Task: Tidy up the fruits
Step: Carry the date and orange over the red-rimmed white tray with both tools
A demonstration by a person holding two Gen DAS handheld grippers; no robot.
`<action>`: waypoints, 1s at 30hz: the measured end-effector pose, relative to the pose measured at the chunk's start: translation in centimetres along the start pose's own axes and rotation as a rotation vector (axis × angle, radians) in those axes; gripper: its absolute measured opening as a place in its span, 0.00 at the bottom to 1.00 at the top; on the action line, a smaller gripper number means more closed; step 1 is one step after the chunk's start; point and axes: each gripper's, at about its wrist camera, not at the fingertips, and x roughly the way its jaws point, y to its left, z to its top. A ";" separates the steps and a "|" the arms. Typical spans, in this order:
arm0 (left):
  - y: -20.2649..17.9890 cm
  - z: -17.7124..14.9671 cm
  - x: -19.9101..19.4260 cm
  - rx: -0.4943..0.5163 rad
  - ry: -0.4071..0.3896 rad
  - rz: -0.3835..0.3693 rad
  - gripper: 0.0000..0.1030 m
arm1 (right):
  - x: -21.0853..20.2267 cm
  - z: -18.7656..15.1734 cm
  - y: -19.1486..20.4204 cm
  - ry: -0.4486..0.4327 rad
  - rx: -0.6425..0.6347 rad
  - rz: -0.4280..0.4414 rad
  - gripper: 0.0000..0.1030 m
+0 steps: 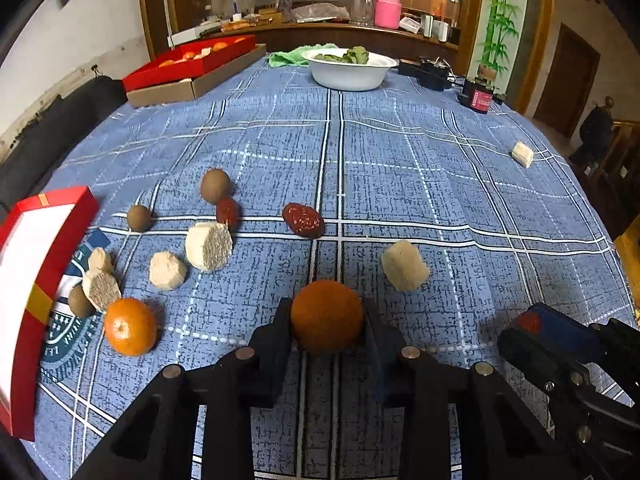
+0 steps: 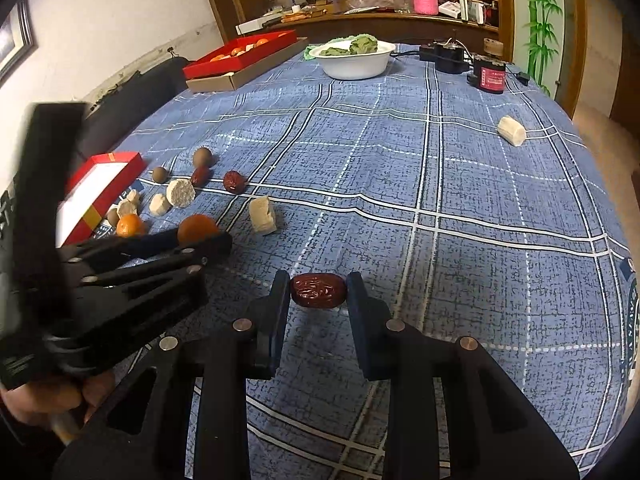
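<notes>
My left gripper (image 1: 325,309) is shut on an orange (image 1: 326,324), its fingers pressing both sides just above the blue checked cloth. In the right wrist view the same orange (image 2: 196,227) shows beyond the left gripper (image 2: 210,238). A wrinkled red date (image 2: 318,291) is pinched lengthwise by my right gripper (image 2: 319,281), low over the cloth. A second orange (image 1: 130,326), two red dates (image 1: 303,220) (image 1: 228,212), brown round fruits (image 1: 215,185) and pale chunks (image 1: 208,246) lie loose at the left.
An open red box (image 1: 36,280) stands at the left edge. A red tray (image 1: 188,62) holding oranges sits far left on a cardboard lid. A white bowl (image 1: 348,76) of greens and black devices (image 1: 478,98) stand at the far end. One pale chunk (image 1: 523,154) lies alone on the right.
</notes>
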 end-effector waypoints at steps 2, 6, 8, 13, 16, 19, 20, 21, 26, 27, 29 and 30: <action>0.1 -0.1 0.0 -0.001 -0.001 0.004 0.31 | -0.1 -0.1 0.0 -0.006 -0.004 0.003 0.26; 0.5 -0.4 -0.3 -0.012 0.000 0.012 0.31 | -0.2 -0.2 0.3 -0.007 -0.009 0.003 0.26; 1.0 -0.6 -0.5 -0.019 0.003 0.012 0.31 | -0.2 -0.2 0.4 -0.005 -0.014 0.002 0.26; 2.4 -1.3 -1.5 -0.043 -0.003 0.003 0.31 | -0.4 -0.3 1.3 -0.002 -0.034 -0.001 0.26; 3.3 -1.7 -2.0 -0.062 -0.006 0.003 0.31 | -0.5 -0.2 2.1 -0.003 -0.050 -0.002 0.26; 4.4 -2.1 -2.5 -0.082 -0.010 0.003 0.31 | -0.6 -0.2 3.0 -0.003 -0.069 0.000 0.26; 4.8 -2.3 -2.9 -0.090 -0.014 0.002 0.31 | -0.6 -0.2 3.3 -0.004 -0.073 0.001 0.26; 5.1 -2.4 -3.1 -0.094 -0.020 0.002 0.30 | -0.6 -0.2 3.7 -0.005 -0.079 0.003 0.26; 7.1 -3.0 -4.6 -0.131 -0.044 0.006 0.30 | -0.7 -0.1 5.3 -0.005 -0.111 0.015 0.26; 7.7 -3.2 -5.1 -0.144 -0.050 0.007 0.30 | -0.7 -0.1 5.7 -0.005 -0.118 0.018 0.26; 8.9 -3.5 -5.9 -0.167 -0.062 0.013 0.30 | -0.7 -0.1 6.3 -0.003 -0.132 0.027 0.26; 9.4 -3.6 -6.2 -0.176 -0.066 0.015 0.30 | -0.6 0.0 6.7 -0.002 -0.141 0.033 0.26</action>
